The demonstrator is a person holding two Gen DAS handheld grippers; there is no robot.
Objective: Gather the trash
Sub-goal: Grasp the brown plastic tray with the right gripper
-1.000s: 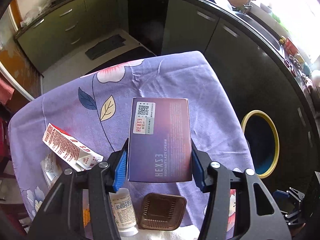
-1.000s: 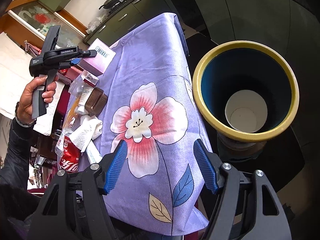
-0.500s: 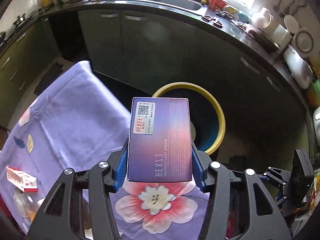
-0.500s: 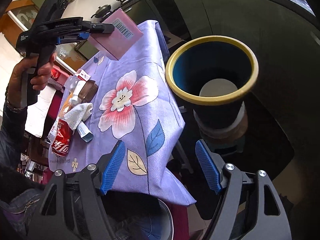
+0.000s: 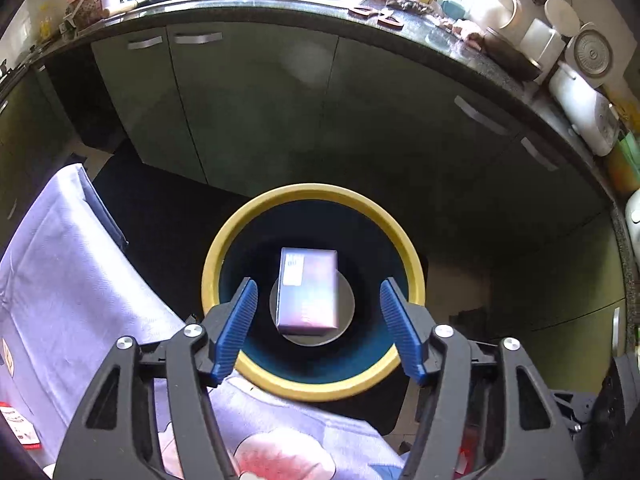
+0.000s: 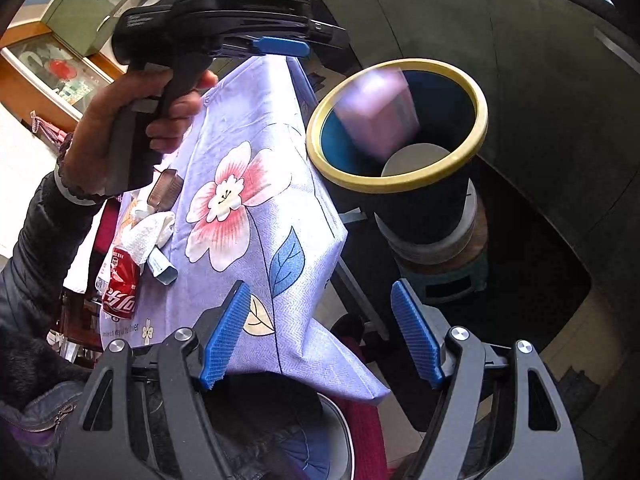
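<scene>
The purple cream box drops free inside the yellow-rimmed dark bin, over a white disc at the bottom. My left gripper hangs above the bin mouth, its jaws opening, with nothing touching the blue pads. From the right wrist, the box is a pink blur just inside the bin rim, below the left gripper's blue pad. My right gripper stands open and empty over the near corner of the flowered cloth.
On the cloth's left side lie a red cola can, a crumpled white tissue, a tube and a brown tray. The bin stands on a stool beside dark green cabinets. A red-white carton lies at the cloth's edge.
The left gripper swung from over the table to above the bin, spread its jaws and let go of the box, which now falls into the bin. The right gripper drew back slightly.
</scene>
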